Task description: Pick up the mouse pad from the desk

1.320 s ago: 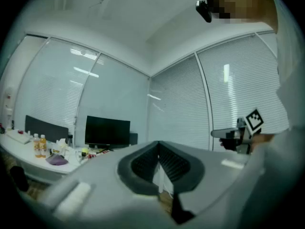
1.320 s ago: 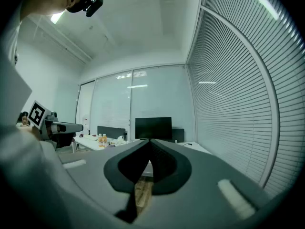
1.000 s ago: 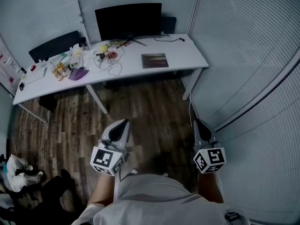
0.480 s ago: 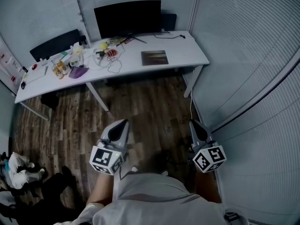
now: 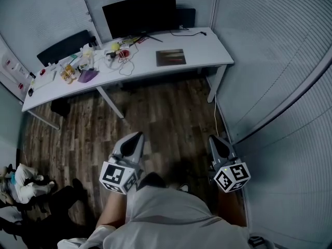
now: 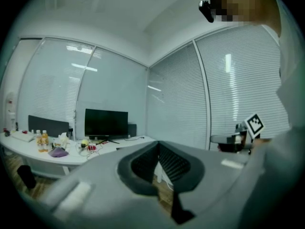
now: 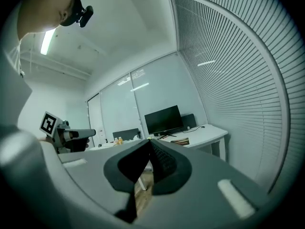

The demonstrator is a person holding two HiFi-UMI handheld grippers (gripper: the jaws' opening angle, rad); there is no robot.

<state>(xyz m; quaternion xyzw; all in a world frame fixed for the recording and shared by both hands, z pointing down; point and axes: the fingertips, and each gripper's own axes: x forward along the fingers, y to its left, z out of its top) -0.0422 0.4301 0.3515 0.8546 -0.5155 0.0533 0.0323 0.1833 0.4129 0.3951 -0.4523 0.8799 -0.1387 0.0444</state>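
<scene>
Head view: mouse pad [image 5: 171,57] on desk [image 5: 207,50], well beyond right hand-held gripper [image 5: 213,138].

A pale grey shirt [image 5: 166,219] fills six o'clock. The left gripper [image 5: 137,136] at seven and the right gripper [image 5: 212,139] at five have grey tapered shells, dark ribbed pads [image 6: 174,163] and black-and-white marker cubes [image 5: 119,176].

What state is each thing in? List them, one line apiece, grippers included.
Mouse pad: lying flat on the desk, untouched.
Monitor: screen dark.
Left gripper: shut, empty, over the floor, short of the desk.
Right gripper: shut, empty, over the floor, short of the desk.
</scene>
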